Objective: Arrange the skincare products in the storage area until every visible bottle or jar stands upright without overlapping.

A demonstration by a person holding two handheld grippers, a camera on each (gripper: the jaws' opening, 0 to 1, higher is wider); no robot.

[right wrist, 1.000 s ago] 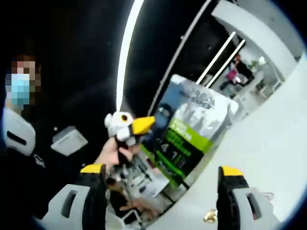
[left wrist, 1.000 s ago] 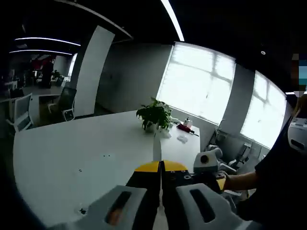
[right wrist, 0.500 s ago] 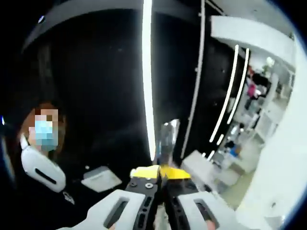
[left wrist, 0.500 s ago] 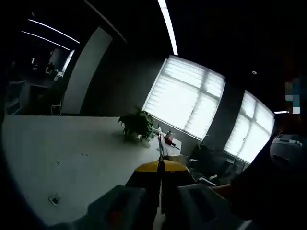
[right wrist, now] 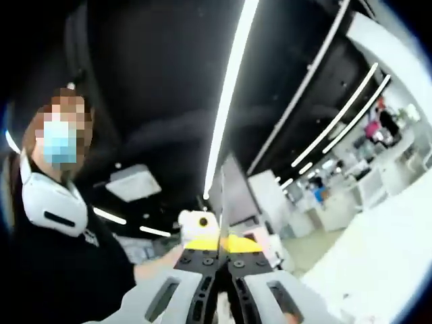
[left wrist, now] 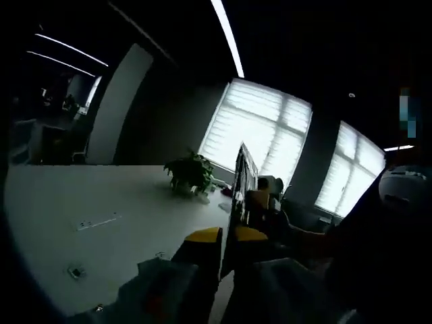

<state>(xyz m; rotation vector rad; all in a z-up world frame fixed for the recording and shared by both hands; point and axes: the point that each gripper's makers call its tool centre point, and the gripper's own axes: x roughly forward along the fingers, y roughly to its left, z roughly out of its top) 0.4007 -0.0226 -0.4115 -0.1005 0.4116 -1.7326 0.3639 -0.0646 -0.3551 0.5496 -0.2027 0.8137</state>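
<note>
Left tongs (left wrist: pixel 221 236): raised above a white tabletop (left wrist: pixel 81 202), aimed level across it toward bright windows (left wrist: pixel 260 138); yellow tips pressed together, nothing between them. Right tongs (right wrist: pixel 223 244): tilted up toward dark ceiling and a light strip (right wrist: pixel 229 94); tips likewise closed, empty. Other gripper (right wrist: pixel 196 221) just beyond the right tongs' tips, partly covered by them. Skincare products: not made out near either pair of tongs. Potted plant (left wrist: pixel 189 173) far down the tabletop, well ahead of the left tongs. Small flat items (left wrist: pixel 98 220) on the tabletop, too dim to identify. Person (right wrist: pixel 61 223) at left of the right gripper view, dark clothing, arm cut off behind the tongs.
</note>
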